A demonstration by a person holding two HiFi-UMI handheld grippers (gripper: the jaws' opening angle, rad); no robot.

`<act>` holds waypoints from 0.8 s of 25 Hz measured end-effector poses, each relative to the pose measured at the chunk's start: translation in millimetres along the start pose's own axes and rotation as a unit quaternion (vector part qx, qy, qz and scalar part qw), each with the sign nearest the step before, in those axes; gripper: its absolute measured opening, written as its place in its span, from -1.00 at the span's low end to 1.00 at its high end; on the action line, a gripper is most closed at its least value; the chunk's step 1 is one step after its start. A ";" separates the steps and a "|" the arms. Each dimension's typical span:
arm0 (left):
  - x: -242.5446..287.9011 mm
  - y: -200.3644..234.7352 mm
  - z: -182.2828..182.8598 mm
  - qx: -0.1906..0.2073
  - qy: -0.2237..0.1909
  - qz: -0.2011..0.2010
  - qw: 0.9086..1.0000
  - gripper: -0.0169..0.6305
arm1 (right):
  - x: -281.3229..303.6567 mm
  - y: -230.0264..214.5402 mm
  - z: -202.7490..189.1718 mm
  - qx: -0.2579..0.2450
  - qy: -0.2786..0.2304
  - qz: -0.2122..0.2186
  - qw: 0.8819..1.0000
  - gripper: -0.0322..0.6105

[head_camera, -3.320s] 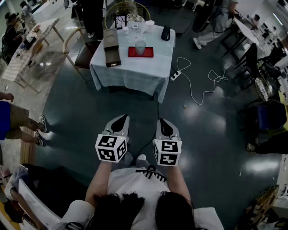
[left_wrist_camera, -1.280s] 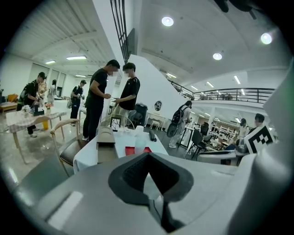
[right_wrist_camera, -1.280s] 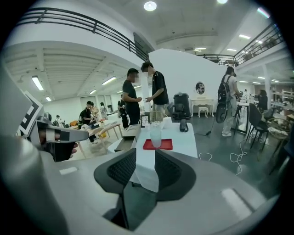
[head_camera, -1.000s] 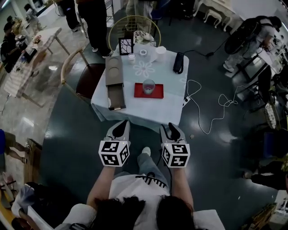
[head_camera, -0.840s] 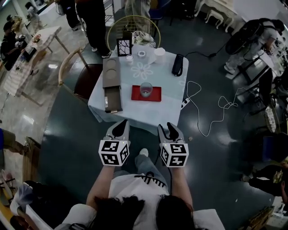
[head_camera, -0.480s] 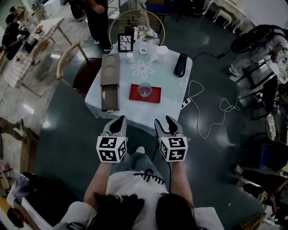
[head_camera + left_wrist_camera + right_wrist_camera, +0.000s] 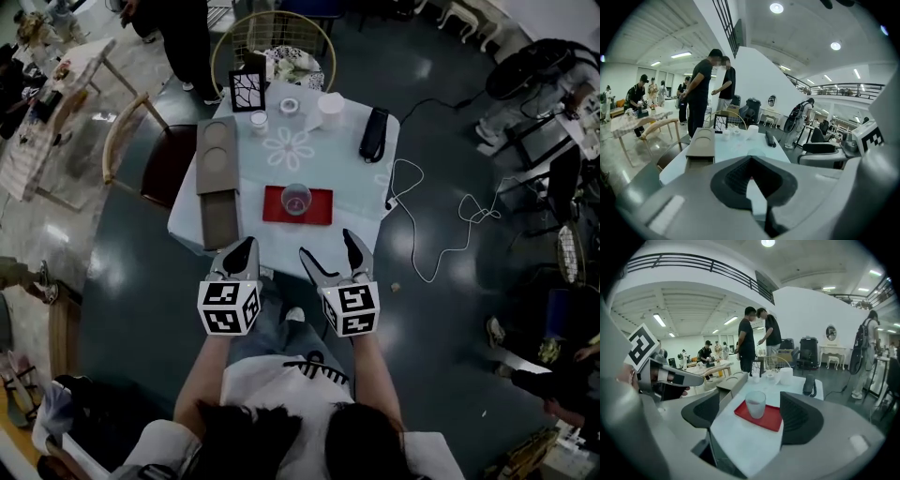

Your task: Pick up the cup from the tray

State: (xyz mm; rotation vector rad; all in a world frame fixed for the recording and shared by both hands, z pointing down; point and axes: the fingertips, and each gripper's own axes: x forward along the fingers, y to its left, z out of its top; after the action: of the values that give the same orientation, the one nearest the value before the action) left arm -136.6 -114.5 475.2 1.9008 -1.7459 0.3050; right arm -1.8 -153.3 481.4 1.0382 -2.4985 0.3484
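Head view. A square desk under a white cloth [image 7: 361,202] stands ahead of the person. A flat red rectangular tray [image 7: 319,208] lies near its front edge, and a frosted, translucent cup [image 7: 296,198] stands upright on the tray. A long brown box [image 7: 214,178] lies along the desk's left side. A black oblong object [image 7: 375,134] lies toward the right side. At the back stand a small black-framed picture [image 7: 247,91] and a white cylindrical pot [image 7: 330,111]. The left tongs [image 7: 241,255] hang just short of the desk's front edge, tips pressed together. The right tongs [image 7: 327,249] are beside them, tips spread, over the front edge and short of the tray. A white cable [image 7: 441,225] loops on the dark floor to the right.

Left gripper view. The left tongs [image 7: 750,183] are closed tip to tip, with nothing between them. Beyond them are the desk [image 7: 733,146] and the brown box [image 7: 701,143]. Two people in dark shirts [image 7: 701,89] stand behind the desk.

Right gripper view. The right tongs [image 7: 750,414] are spread wide and empty. The cup [image 7: 755,404] stands upright on the tray [image 7: 769,420], in line with the gap but well beyond the pads [image 7: 799,418]. The left tongs' marker cube [image 7: 642,350] shows at the left.
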 end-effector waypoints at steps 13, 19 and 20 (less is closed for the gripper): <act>83.0 53.7 8.4 -0.002 0.064 -0.015 0.998 -0.94 | 117.3 -5.9 -18.7 -0.026 0.048 0.018 0.998 0.56; 108.8 72.0 2.3 -0.005 0.083 -0.016 0.996 -0.94 | 158.3 -16.3 -41.5 -0.007 0.065 0.005 0.998 0.57; 112.9 73.9 2.8 -0.002 0.084 -0.017 0.996 -0.95 | 165.2 -17.4 -44.9 -0.008 0.067 0.004 0.998 0.57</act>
State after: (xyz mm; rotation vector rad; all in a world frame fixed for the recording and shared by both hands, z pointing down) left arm -193.6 -213.4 547.2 1.8426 -1.6017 0.4357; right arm -82.4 -250.2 598.5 0.9661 -2.3826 0.3868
